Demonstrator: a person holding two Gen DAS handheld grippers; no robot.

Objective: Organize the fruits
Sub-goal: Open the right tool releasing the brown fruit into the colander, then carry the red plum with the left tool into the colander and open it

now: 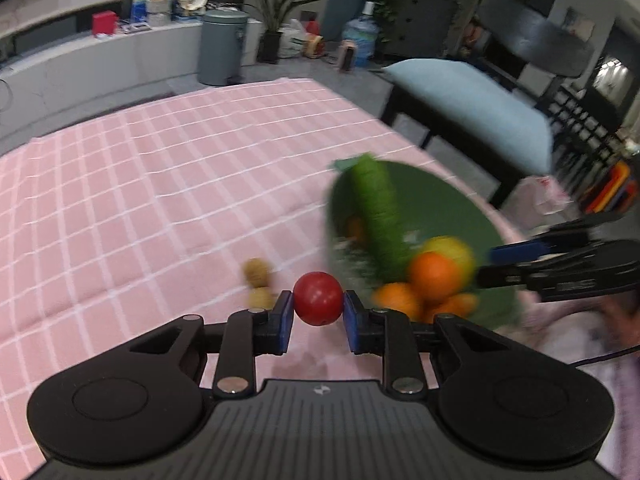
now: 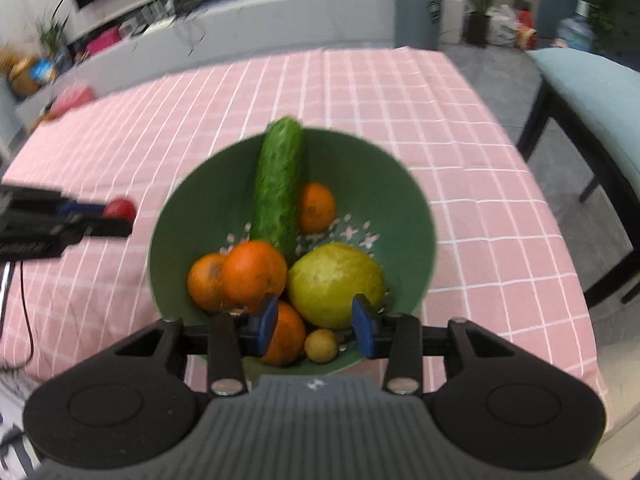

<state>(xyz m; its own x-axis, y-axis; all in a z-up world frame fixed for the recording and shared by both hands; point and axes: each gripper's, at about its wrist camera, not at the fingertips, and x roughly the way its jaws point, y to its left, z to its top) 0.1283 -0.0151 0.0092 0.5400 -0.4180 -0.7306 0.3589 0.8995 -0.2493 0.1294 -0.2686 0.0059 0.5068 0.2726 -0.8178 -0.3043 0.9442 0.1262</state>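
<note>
A small red round fruit [image 1: 318, 298] sits between the blue pads of my left gripper [image 1: 318, 301], which is shut on it above the pink checked tablecloth [image 1: 140, 200]. Two small brown fruits [image 1: 258, 274] lie on the cloth just beyond it. To the right stands a green bowl [image 2: 408, 200] holding a cucumber [image 2: 278, 188], several oranges [image 2: 252, 272], a yellow lemon [image 2: 336, 280] and a small tan fruit [image 2: 321, 345]. My right gripper [image 2: 316, 306] hangs open over the bowl's near side, its pads touching nothing. The left gripper [image 2: 116, 216] with the red fruit [image 2: 120, 209] shows left of the bowl.
A dark chair with a pale blue cushion [image 1: 472, 100] stands off the table's far right edge. A grey bin [image 1: 222, 46], potted plants and a water bottle are on the floor beyond. A black cable [image 2: 24, 320] trails over the cloth at the left.
</note>
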